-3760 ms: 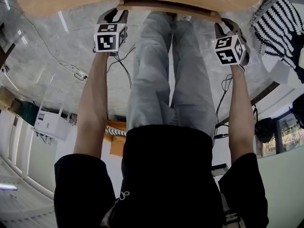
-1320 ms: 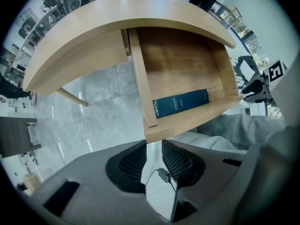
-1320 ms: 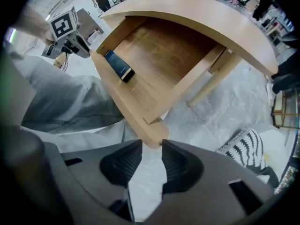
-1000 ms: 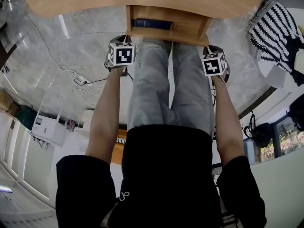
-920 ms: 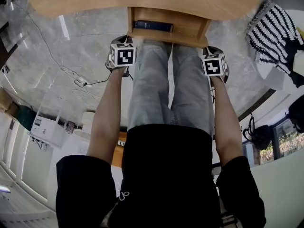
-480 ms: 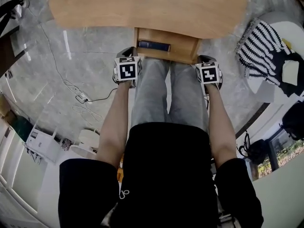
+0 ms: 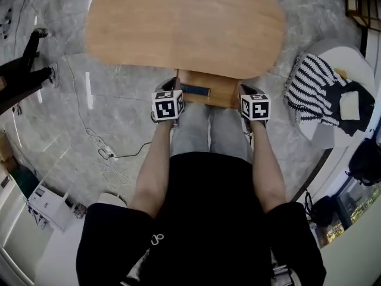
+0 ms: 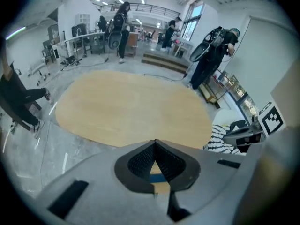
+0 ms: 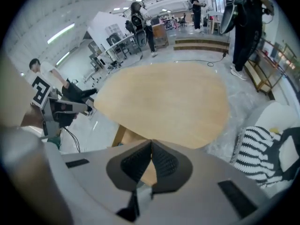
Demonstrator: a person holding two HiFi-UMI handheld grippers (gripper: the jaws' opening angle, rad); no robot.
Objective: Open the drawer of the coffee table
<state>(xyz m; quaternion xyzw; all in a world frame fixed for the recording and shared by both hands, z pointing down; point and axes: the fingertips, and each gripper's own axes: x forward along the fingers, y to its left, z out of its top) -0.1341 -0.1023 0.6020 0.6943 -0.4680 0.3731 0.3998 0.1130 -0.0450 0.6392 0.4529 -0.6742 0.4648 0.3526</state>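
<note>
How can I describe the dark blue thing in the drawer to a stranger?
Start at the big oval wooden table. At its near edge an open drawer sticks out toward the person. Inside lies a long, slim dark blue thing, the only non-wooden colour in the drawer.

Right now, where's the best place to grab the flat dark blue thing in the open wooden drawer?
Probably across its narrow width, near the middle, coming down from above. The flat dark blue thing lies flat and crosswise in the open wooden drawer, whose walls block the sides, while the oval wooden tabletop covers the far end.
</note>
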